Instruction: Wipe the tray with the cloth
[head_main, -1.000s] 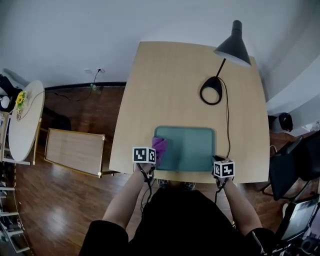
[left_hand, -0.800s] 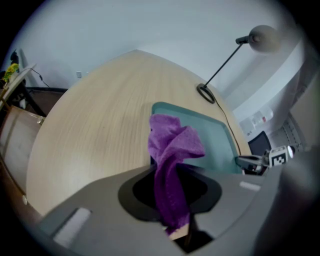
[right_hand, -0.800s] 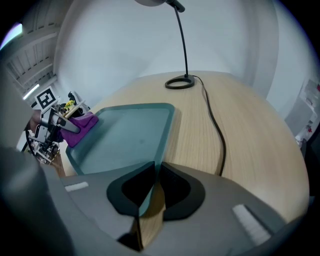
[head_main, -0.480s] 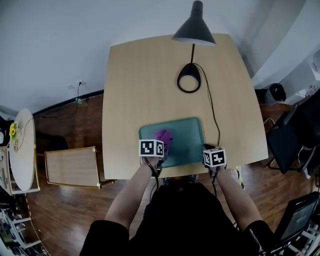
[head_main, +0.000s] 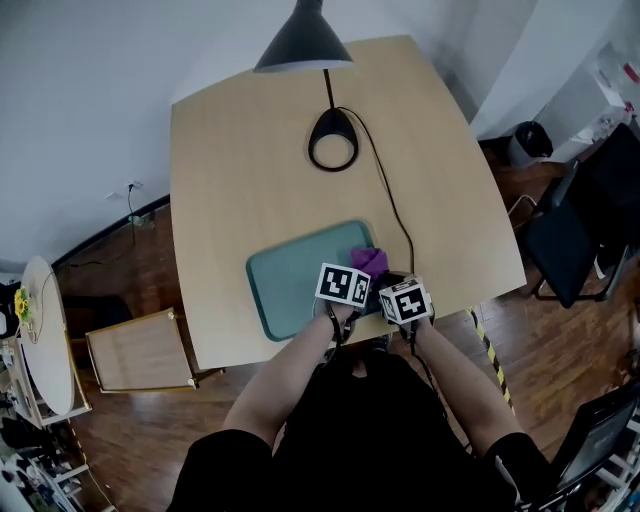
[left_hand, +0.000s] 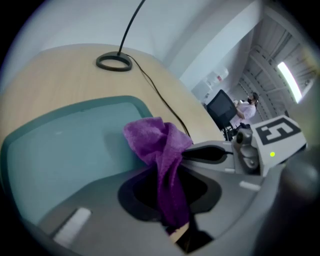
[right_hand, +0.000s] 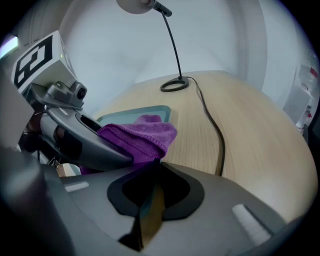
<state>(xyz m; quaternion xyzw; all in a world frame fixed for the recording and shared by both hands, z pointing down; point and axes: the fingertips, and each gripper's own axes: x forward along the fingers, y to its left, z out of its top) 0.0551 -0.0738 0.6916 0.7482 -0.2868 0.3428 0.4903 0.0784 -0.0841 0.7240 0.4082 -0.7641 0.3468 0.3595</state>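
On the right end of the teal tray, bunched up and touching its surface: the purple cloth. Pinched by one fold in the left gripper, jaws narrowed on the fabric with only a small gap between them, the rest of the cloth standing out ahead as a loose wad. Probably held so in order to drag a soft pad over the tray without scraping it with the jaws.

Just beside the cloth, at the tray's right near corner: the right gripper, jaws closed on a thin teal-and-tan edge, apparently the tray's own rim. Likely gripped there to keep the tray from sliding under the wiping.

As for the tray itself: flat on the table, close to the near edge, within easy reach of both hands.

Beyond the tray and well apart from it: a lamp on a ring base, with its cable running down past the tray's right end.

Counted: one tray, one cloth, two grippers, one lamp, one cable, one table.
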